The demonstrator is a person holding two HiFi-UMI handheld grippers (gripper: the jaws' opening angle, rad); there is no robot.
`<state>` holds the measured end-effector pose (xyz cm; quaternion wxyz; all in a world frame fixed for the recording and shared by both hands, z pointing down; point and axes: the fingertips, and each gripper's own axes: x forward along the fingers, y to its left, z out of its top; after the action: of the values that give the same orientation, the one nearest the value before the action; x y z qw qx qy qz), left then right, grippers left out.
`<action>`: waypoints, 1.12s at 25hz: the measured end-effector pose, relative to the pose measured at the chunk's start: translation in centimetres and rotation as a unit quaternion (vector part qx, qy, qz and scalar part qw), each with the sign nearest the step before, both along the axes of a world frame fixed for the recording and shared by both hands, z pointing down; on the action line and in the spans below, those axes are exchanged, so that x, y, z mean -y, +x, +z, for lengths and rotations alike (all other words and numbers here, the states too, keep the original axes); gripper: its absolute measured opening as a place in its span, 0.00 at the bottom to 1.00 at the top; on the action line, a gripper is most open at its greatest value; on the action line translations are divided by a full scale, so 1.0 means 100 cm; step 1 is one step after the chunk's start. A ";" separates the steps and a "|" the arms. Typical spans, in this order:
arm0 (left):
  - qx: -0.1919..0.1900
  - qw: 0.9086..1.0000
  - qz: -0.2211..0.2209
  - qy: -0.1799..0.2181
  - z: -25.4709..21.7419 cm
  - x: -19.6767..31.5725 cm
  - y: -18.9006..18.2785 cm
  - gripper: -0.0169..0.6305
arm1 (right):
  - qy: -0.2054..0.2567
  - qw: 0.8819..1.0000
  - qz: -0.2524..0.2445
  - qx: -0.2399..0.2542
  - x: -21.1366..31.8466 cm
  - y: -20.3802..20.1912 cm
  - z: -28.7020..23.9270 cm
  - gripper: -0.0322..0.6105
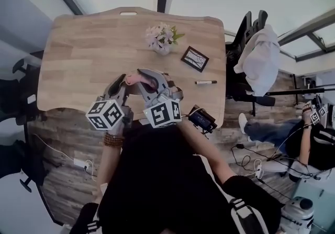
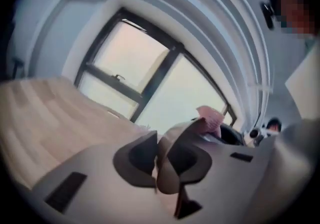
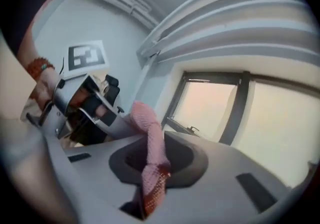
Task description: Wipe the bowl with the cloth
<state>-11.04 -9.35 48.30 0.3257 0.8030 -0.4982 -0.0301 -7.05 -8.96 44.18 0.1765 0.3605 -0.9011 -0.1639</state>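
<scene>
Firstly, item one: bowl [image 2: 167,180], grey-brown and thin-walled, with its rim pinched between the pressed-together jaws of my left claw [image 2: 159,160]. Seen from the head view, it sits over the near part of the table [image 1: 78,65], just ahead of my body and between my two claws; whether it touches the wood I cannot tell. Item two: cloth [image 3: 150,133], pink with a knitted texture, bunched into a twisted strip and clamped in my right claw [image 3: 150,173], whose jaws are closed tight upon it. Its free end rises past the jaw tips, and in the left gripper view a pink fold shows just behind the bowl's upper rim. The two claws stand close side by side, the left one visible in the right gripper view, beside a wrist with a bracelet [image 1: 111,140] of brown beads. Further items on the table, well apart from the bowl: a bunch of pale flowers [image 1: 161,36] near the far middle, a small dark picture frame [image 1: 194,58] to their right, and a pen [image 1: 205,82] lying flat nearer the right edge. Beyond the table's right side, a dark chair [image 1: 246,29] carries a white garment [image 1: 260,60]. Farther right, a seated person [image 1: 309,144]. A dark-framed window [image 2: 135,62] fills the background of both gripper views.
</scene>
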 end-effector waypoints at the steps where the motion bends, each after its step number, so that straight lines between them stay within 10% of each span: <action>1: -0.064 0.998 -0.020 -0.016 0.002 0.000 -0.001 0.11 | -0.013 1.000 0.001 0.022 0.001 0.001 -0.001 0.12; 4: -0.101 0.993 -0.047 -0.045 0.018 -0.005 -0.008 0.12 | -0.005 1.000 -0.010 -0.023 -0.001 -0.004 0.011 0.12; 7: 0.148 0.989 0.006 -0.016 0.031 -0.009 -0.013 0.13 | 0.063 0.984 -0.027 -0.163 -0.008 -0.008 0.035 0.09; 9: 0.323 0.944 0.053 0.029 0.028 -0.010 -0.009 0.13 | 0.091 0.974 -0.039 -0.202 -0.009 -0.012 0.039 0.08; 10: 0.352 0.933 0.065 0.043 0.025 -0.009 -0.006 0.06 | 0.094 0.975 -0.041 -0.198 -0.008 -0.013 0.038 0.08; 12: 0.280 0.958 0.056 0.038 0.018 -0.005 -0.006 0.06 | 0.066 0.986 -0.031 -0.147 -0.004 -0.011 0.032 0.08; 15: 0.073 0.997 -0.013 -0.005 0.011 0.001 -0.015 0.08 | 0.011 0.999 0.008 -0.040 0.006 -0.004 0.019 0.08; 18: -0.094 0.991 -0.088 -0.041 0.014 0.002 -0.026 0.10 | -0.044 0.998 0.037 0.034 0.018 -0.001 0.016 0.08; 20: -0.054 0.994 -0.087 -0.043 0.024 -0.001 -0.028 0.10 | -0.059 0.998 0.027 0.010 0.017 -0.004 0.028 0.08; 22: 0.073 0.997 -0.024 -0.029 0.031 -0.004 -0.025 0.10 | -0.015 0.997 -0.015 -0.080 0.008 -0.013 0.042 0.08; 25: 0.310 0.946 0.096 -0.006 0.042 -0.006 -0.018 0.10 | 0.074 0.973 -0.071 -0.205 -0.004 -0.028 0.053 0.08; 26: 0.338 0.935 0.109 -0.003 0.044 -0.006 -0.017 0.07 | 0.089 0.968 -0.078 -0.220 -0.006 -0.031 0.053 0.08; 28: 0.276 0.958 0.075 -0.006 0.041 -0.004 -0.020 0.06 | 0.089 0.974 -0.068 -0.197 -0.005 -0.033 0.047 0.08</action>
<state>-13.02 -8.93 52.36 0.1816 0.8131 -0.5071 0.2206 -10.32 -8.45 48.93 0.3060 0.2738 -0.8529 -0.3223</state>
